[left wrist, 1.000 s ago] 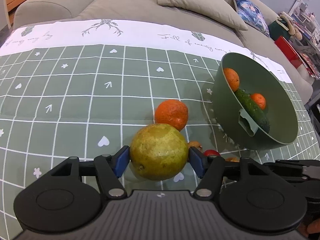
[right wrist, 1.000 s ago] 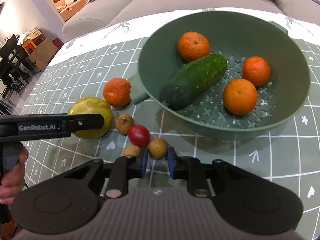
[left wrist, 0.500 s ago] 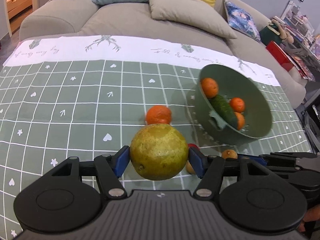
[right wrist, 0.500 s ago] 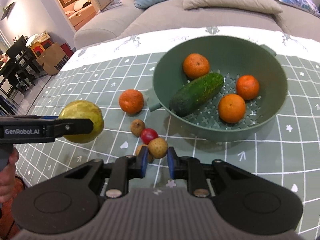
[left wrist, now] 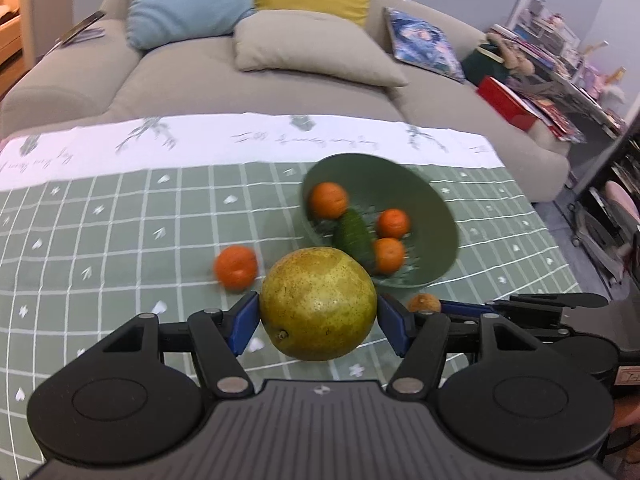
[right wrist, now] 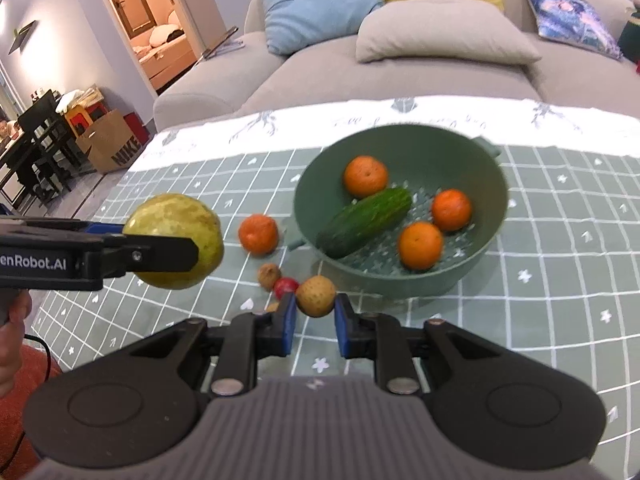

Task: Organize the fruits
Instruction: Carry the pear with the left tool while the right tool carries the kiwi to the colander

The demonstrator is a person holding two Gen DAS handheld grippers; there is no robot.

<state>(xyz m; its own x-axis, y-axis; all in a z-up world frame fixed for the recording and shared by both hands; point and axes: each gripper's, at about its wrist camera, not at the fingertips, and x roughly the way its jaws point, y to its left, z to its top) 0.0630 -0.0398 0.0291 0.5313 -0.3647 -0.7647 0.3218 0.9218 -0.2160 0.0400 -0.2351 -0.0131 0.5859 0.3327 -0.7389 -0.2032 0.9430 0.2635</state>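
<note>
Both jaws grip fruit: left gripper (left wrist: 318,322) a pear (left wrist: 318,304), right gripper (right wrist: 315,318) a longan (right wrist: 316,295)

Ahead of your fingers the cloth (right wrist: 560,240) lies bare on both flanks. A loose orange (right wrist: 258,235), a nut (right wrist: 269,275) and a red fruit (right wrist: 285,286) crowd the gap just before the bowl (right wrist: 400,144); its middle holds a cucumber (right wrist: 366,222).

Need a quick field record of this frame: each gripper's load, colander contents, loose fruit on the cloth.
left gripper: shut on yellow-green pear
right gripper: shut on small tan fruit
green colander: three oranges, one cucumber
loose on tablecloth: one orange, small brown fruit, small red fruit
both held fruits: above the cloth, outside the colander
</note>
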